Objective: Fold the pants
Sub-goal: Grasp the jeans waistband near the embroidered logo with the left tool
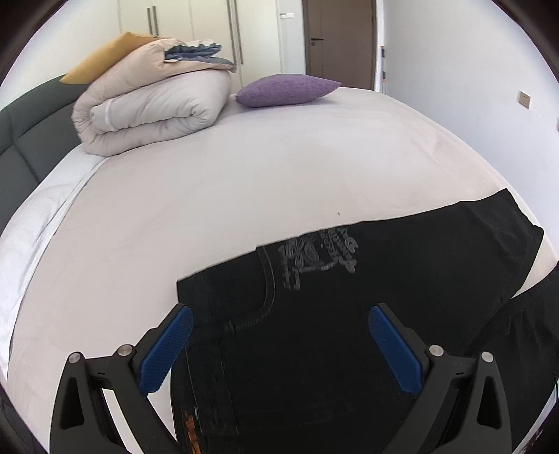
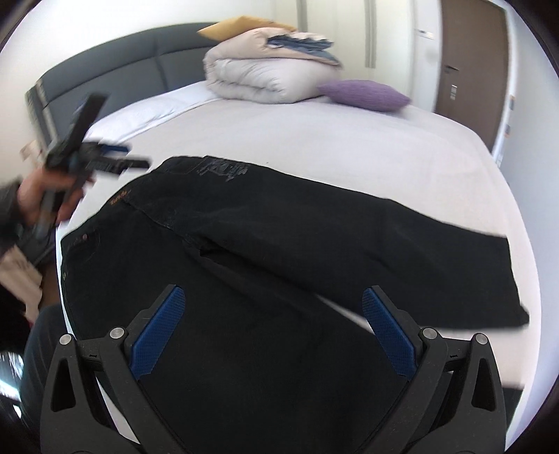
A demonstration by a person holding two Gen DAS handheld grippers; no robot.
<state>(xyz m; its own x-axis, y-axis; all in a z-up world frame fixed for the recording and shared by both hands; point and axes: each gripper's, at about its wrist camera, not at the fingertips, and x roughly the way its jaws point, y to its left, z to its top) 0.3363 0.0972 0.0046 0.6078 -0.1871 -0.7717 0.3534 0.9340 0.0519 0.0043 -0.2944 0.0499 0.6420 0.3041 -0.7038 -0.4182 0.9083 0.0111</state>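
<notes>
The pants (image 2: 279, 223) are lying spread across the frame's middle, unfolded; both the left gripper (image 1: 279, 344) and right gripper (image 2: 274, 330) are hovering, jaws spread, empty; next likely gripping the waistband.

I was in a bedroom at home, pretty obvious from the setup. A big bed (image 1: 244, 167) with a pale sheet filled most of the view, backed by a dark padded headboard (image 2: 139, 59). A rolled-up duvet (image 1: 150, 108) sat near the head end with a mustard pillow (image 1: 101, 59) behind it and a purple cushion (image 1: 286, 90) just beside it. Past the bed there were tall wardrobe doors (image 1: 195, 21) with long handles, plus a brown door (image 1: 339, 38) and plain white walls.
</notes>
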